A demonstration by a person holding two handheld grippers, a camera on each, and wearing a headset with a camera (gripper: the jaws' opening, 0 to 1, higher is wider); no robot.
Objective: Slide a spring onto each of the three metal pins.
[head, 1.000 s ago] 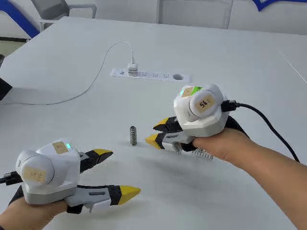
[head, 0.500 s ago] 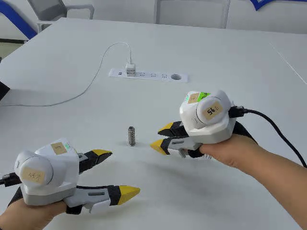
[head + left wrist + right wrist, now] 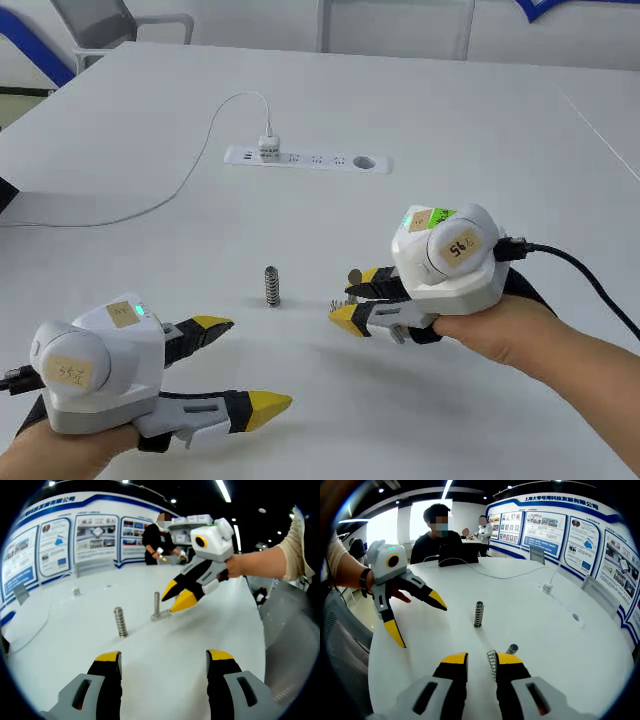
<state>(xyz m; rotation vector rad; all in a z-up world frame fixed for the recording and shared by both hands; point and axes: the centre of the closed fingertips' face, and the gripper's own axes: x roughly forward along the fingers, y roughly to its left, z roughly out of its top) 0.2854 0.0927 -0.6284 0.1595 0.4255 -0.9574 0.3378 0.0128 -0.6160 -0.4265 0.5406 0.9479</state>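
One metal pin stands upright with a spring (image 3: 271,285) (image 3: 120,621) (image 3: 478,614) slid over it, in the middle of the white table. A bare pin (image 3: 156,604) (image 3: 512,648) stands to its right, and a loose spring (image 3: 338,301) (image 3: 161,614) (image 3: 491,661) lies at its foot. My right gripper (image 3: 353,297) (image 3: 177,594) (image 3: 480,659) hovers right at that pin and spring, jaws a narrow gap apart, holding nothing. My left gripper (image 3: 243,362) (image 3: 164,656) (image 3: 420,622) rests nearer me on the left, wide open and empty.
A white power strip (image 3: 305,158) with a plugged charger (image 3: 268,146) and a trailing cable lies further back on the table (image 3: 480,130). Chairs stand beyond the far edge. People sit at another table in the background of the gripper views.
My right gripper has drawn back to the right and toward me, uncovering the loose spring by its tips. The left gripper has stayed where it was, still open.
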